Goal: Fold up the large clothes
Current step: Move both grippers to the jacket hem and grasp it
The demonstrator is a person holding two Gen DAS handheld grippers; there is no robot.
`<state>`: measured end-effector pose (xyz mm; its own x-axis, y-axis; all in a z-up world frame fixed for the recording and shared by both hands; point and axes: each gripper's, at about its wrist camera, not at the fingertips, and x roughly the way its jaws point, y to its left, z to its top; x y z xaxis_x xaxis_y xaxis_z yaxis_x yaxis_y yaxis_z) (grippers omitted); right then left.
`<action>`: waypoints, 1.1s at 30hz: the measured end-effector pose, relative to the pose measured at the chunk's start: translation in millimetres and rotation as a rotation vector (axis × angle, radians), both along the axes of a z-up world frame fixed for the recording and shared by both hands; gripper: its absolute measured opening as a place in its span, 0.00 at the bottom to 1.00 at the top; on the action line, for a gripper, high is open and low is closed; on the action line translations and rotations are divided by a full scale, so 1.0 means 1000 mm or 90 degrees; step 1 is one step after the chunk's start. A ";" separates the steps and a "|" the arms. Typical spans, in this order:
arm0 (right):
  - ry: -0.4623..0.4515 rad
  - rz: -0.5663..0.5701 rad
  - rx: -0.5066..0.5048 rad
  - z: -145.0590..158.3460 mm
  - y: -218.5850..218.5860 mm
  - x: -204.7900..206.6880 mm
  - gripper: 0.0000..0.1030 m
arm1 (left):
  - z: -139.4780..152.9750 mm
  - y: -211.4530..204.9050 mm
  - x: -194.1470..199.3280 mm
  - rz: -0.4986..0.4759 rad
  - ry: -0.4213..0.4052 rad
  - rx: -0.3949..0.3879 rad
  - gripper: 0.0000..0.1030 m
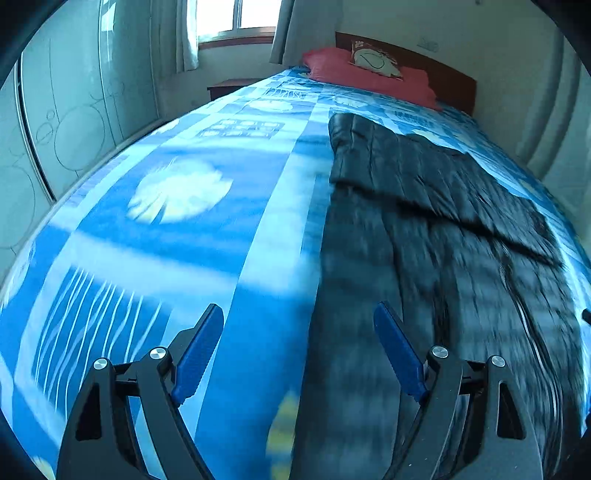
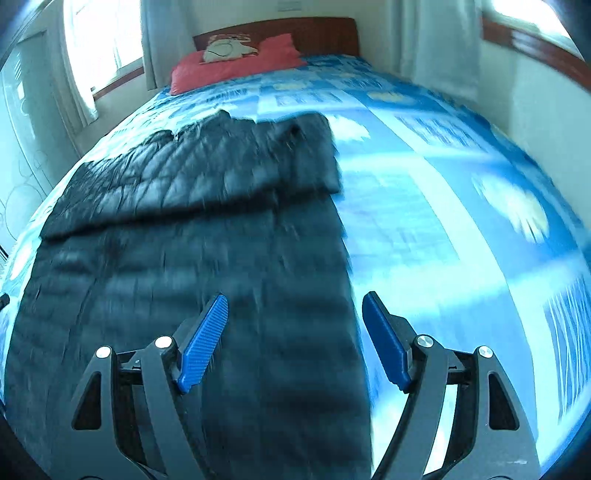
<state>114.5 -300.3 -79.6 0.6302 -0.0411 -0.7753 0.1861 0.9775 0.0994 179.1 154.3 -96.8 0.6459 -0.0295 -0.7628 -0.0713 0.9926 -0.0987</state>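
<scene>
A large black quilted jacket point(image 1: 436, 229) lies flat along the blue patterned bed point(image 1: 177, 206), with a sleeve folded across its upper part. It also shows in the right wrist view point(image 2: 192, 221). My left gripper point(image 1: 299, 314) is open and empty, hovering over the jacket's left edge near its lower end. My right gripper point(image 2: 295, 302) is open and empty, hovering over the jacket's right edge near its lower end. Both views are blurred by motion.
A red pillow point(image 1: 369, 74) with a cream cushion point(image 1: 375, 61) sits at the wooden headboard point(image 2: 325, 33). A wardrobe point(image 1: 66, 125) stands left of the bed, a nightstand point(image 1: 225, 86) by the window. Curtains point(image 2: 439, 48) hang to the right.
</scene>
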 end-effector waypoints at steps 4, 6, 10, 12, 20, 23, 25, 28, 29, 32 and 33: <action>0.017 -0.015 0.022 -0.011 -0.004 -0.053 0.73 | -0.010 0.006 -0.047 -0.015 0.026 -0.021 0.81; 0.025 -0.019 0.036 -0.017 -0.003 -0.078 0.73 | -0.016 0.007 -0.066 -0.019 0.040 -0.027 0.81; 0.038 -0.024 0.041 -0.026 0.002 -0.113 0.73 | -0.025 0.004 -0.091 -0.026 0.057 -0.033 0.81; 0.043 -0.025 0.052 -0.030 0.002 -0.124 0.73 | -0.031 0.003 -0.102 -0.031 0.069 -0.045 0.81; 0.056 -0.013 0.072 -0.035 0.010 -0.148 0.73 | -0.037 -0.009 -0.130 -0.076 0.083 -0.097 0.80; 0.059 -0.001 0.077 -0.034 0.017 -0.159 0.73 | -0.039 -0.013 -0.137 -0.088 0.080 -0.108 0.79; 0.061 0.004 0.077 -0.035 0.021 -0.164 0.70 | -0.040 -0.015 -0.140 -0.095 0.076 -0.104 0.76; 0.056 0.012 0.076 -0.033 0.028 -0.170 0.55 | -0.039 -0.020 -0.145 -0.104 0.071 -0.106 0.63; 0.056 0.015 0.074 -0.032 0.030 -0.170 0.50 | -0.038 -0.022 -0.146 -0.108 0.070 -0.104 0.57; 0.053 0.022 0.084 -0.031 0.033 -0.171 0.38 | -0.036 -0.027 -0.148 -0.112 0.067 -0.101 0.48; 0.052 0.024 0.087 -0.031 0.033 -0.171 0.36 | -0.035 -0.027 -0.148 -0.112 0.065 -0.102 0.46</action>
<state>-56.8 -266.9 -110.7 0.5646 0.0911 -0.8204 0.1626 0.9621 0.2188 31.0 127.2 -132.0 0.5399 -0.2605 -0.8004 0.0831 0.9628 -0.2573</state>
